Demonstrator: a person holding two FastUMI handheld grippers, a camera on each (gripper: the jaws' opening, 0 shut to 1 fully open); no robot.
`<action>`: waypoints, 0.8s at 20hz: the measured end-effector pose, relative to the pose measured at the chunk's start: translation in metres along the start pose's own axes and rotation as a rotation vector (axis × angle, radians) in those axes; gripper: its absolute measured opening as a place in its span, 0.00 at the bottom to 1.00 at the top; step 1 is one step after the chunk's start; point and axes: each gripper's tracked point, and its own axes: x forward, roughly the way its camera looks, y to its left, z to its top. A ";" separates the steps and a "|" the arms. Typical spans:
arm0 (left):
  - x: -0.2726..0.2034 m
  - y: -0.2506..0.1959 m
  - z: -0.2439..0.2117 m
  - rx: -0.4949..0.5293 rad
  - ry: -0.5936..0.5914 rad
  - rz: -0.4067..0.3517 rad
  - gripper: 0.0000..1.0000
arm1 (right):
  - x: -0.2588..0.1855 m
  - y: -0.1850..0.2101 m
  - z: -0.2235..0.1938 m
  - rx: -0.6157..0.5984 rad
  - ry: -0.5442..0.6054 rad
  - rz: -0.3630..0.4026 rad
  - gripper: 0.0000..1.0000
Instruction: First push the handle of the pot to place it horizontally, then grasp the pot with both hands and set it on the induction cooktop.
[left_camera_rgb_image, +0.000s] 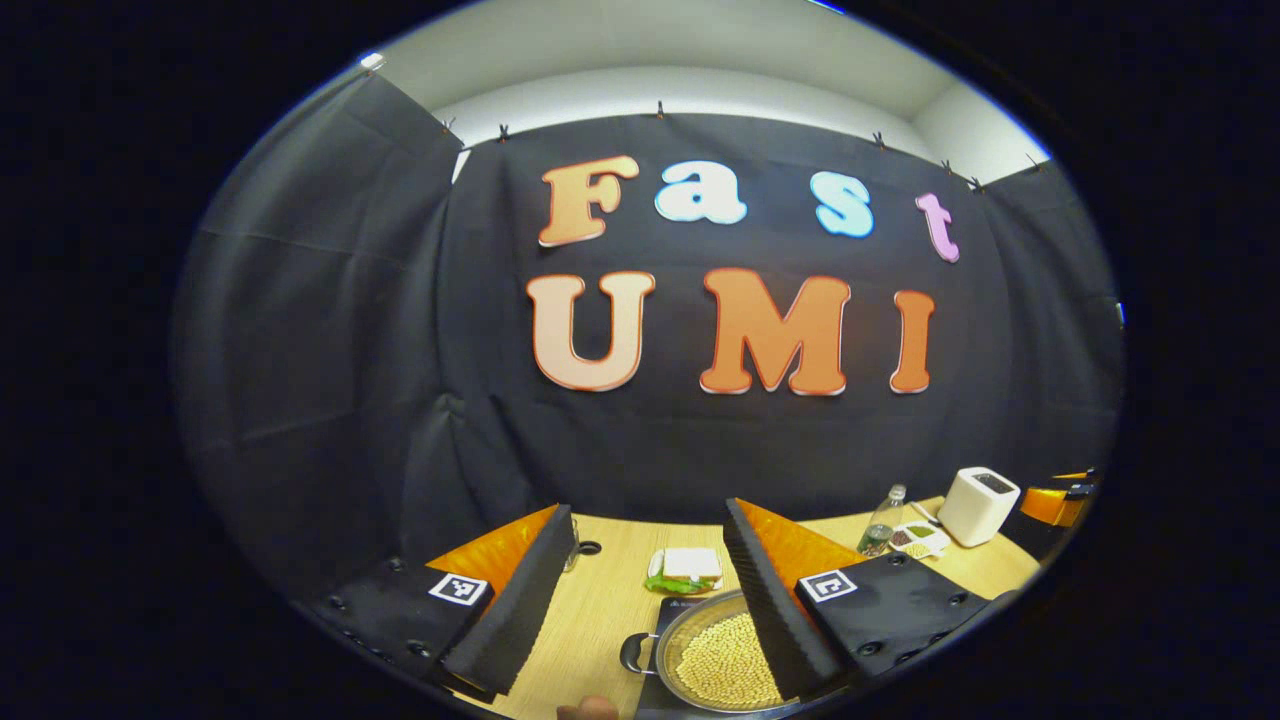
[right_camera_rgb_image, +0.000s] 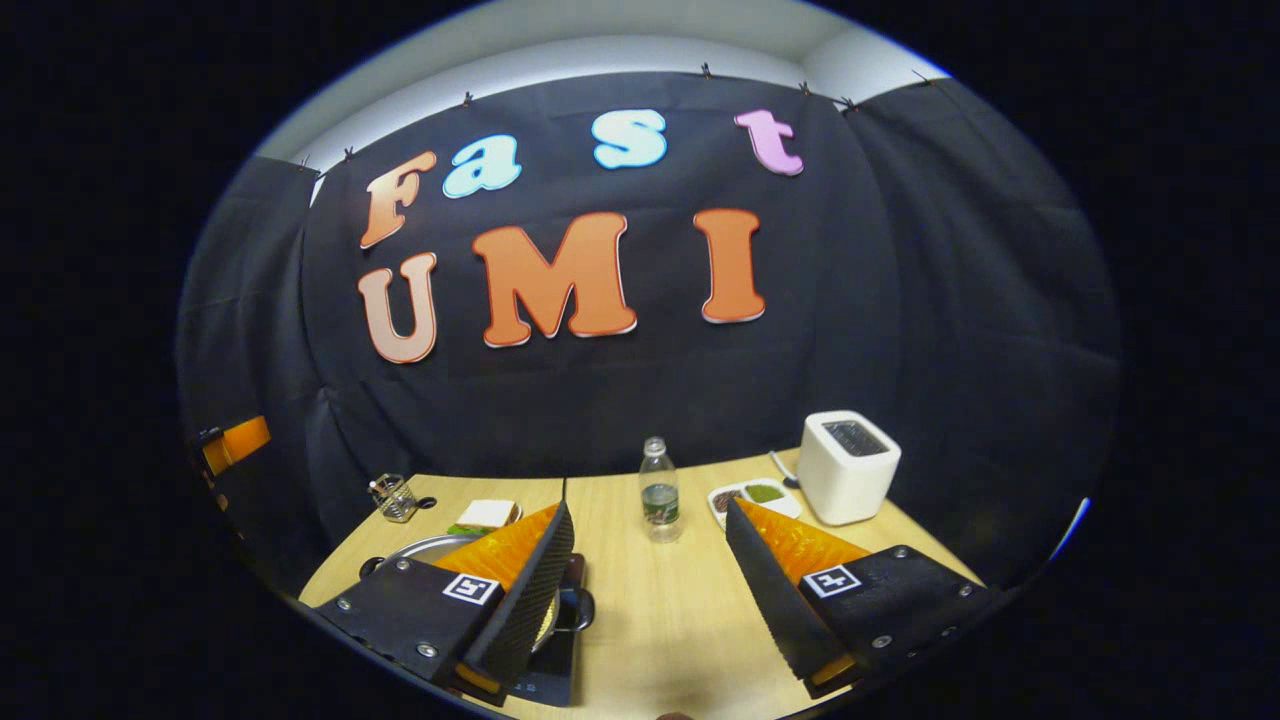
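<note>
Look for the pot (left_camera_rgb_image: 720, 660) low in the left gripper view: round, metal, holding a bed of pale yellow grains, and apparently seated on the dark slab of the induction cooktop (left_camera_rgb_image: 668, 606). Note one loop handle (left_camera_rgb_image: 635, 652) pointing off to the side, roughly level. Find the same pot in the right gripper view as a strip of rim (right_camera_rgb_image: 420, 548) behind that gripper's near finger, with the other handle (right_camera_rgb_image: 583, 607) just past the finger and the cooktop's edge (right_camera_rgb_image: 545, 685) below it.

Read the left gripper (left_camera_rgb_image: 648, 515) as wide open and gripping nothing, one finger hanging over the pot's far side. Read the right gripper (right_camera_rgb_image: 648, 510) likewise: jaws spread, nothing between them.

Judge the placing as done or all but done. Check that the base sits fully within the slab rather than overhanging. Lift clear straight upward, jaws wide, so that no finger catches a handle and drags the pot or spills the grains.

Mind the neighbours on the bench (right_camera_rgb_image: 660, 600): a sandwich (left_camera_rgb_image: 688, 568) just beyond the pot, a bottle (right_camera_rgb_image: 658, 490), a white appliance (right_camera_rgb_image: 848, 467).
</note>
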 end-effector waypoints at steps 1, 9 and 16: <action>-0.011 -0.001 0.014 -0.017 -0.024 -0.008 0.99 | -0.012 -0.003 0.016 0.003 -0.032 0.005 0.95; -0.094 0.005 0.106 -0.144 -0.187 -0.054 0.99 | -0.075 -0.048 0.088 -0.004 -0.189 -0.027 0.95; -0.123 0.008 0.121 -0.161 -0.236 -0.063 0.99 | -0.094 -0.051 0.099 0.061 -0.238 -0.014 0.95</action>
